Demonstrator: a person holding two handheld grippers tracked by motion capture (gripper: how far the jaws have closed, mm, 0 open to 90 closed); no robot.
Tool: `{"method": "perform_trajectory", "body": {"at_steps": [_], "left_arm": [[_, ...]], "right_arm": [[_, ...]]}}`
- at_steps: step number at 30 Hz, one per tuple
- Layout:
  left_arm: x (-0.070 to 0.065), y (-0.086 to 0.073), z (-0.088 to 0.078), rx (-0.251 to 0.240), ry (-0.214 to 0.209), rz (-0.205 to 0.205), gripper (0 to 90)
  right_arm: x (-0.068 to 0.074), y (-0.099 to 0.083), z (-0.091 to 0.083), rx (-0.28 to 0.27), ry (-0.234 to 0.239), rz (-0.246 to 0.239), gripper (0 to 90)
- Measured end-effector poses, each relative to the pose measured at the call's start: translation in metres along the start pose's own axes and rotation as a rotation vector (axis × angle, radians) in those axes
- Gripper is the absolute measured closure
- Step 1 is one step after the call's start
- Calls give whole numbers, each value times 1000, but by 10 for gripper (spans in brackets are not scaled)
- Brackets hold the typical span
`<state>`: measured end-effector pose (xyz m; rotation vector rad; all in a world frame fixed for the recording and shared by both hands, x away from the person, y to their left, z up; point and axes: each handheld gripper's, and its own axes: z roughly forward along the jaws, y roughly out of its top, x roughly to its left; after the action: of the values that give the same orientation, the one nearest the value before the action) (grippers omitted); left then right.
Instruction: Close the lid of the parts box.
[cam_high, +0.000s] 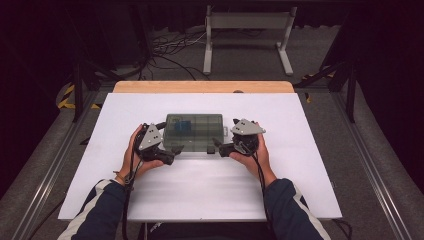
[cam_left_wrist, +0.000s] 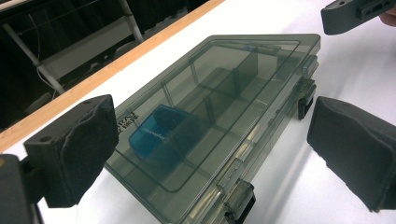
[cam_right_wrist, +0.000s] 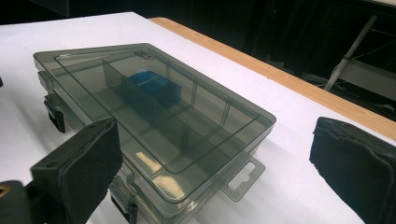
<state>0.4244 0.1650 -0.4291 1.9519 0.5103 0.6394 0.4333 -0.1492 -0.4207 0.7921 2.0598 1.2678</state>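
With both grippers spread at its near edge, we face the closed box between them.
We hold the left gripper (cam_high: 172, 154) and right gripper (cam_high: 220, 149) gaping, gripping nothing — the smoky compartment box (cam_high: 194, 131) lies just ahead on the white table (cam_high: 200, 190), long axis crosswise, one latch (cam_left_wrist: 240, 198) near each gripper — both equally close.

The high view looks forward and down from above the person's side, taking in the whole white bench (cam_high: 200, 190) from well off. The left gripper view sits low and close, facing across the clear compartment box (cam_left_wrist: 210, 121) from its left end. The right gripper view, equally close, faces it from the opposite end. All three share that box (cam_high: 194, 131) mid-frame.
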Motion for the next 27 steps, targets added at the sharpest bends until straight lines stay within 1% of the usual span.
{"method": "perform_trajectory", "body": {"at_steps": [3, 6, 7, 8, 9, 10, 13, 14, 19, 22, 24, 26, 27], "left_arm": [[-1, 1, -1, 3, 1, 8, 28], [-2, 2, -3, 0, -2, 15, 30], [-3, 3, -4, 4, 1, 22, 36], [-3, 3, -4, 4, 1, 22, 35], [-3, 3, -4, -1, -9, 17, 34], [-3, 3, -6, -4, -10, 27, 34], [-3, 4, -7, -10, -10, 23, 34], [-3, 4, -8, -10, -9, 28, 34], [-6, 7, -13, -20, -10, 33, 35], [-7, 7, -14, -23, -8, 39, 35], [-8, 9, -17, -24, -12, 53, 35], [-9, 9, -18, -27, -11, 53, 36], [-10, 9, -19, -27, -7, 54, 39]], "right_arm": [[1, 1, -2, 2, -13, -9, 29], [2, 1, -3, 5, -15, -14, 30], [1, 2, -4, 4, -24, -20, 32], [1, 2, -4, 4, -24, -20, 32], [1, 2, -6, 0, -29, -21, 36], [1, 2, -6, 1, -31, -20, 37], [1, 3, -9, 4, -38, -34, 38], [1, 3, -9, 4, -38, -34, 38], [2, 6, -15, 5, -45, -68, 42], [3, 7, -17, 3, -46, -73, 42], [3, 7, -20, -1, -45, -72, 42], [3, 7, -21, 0, -45, -73, 43], [3, 7, -23, 4, -48, -82, 45]]}}
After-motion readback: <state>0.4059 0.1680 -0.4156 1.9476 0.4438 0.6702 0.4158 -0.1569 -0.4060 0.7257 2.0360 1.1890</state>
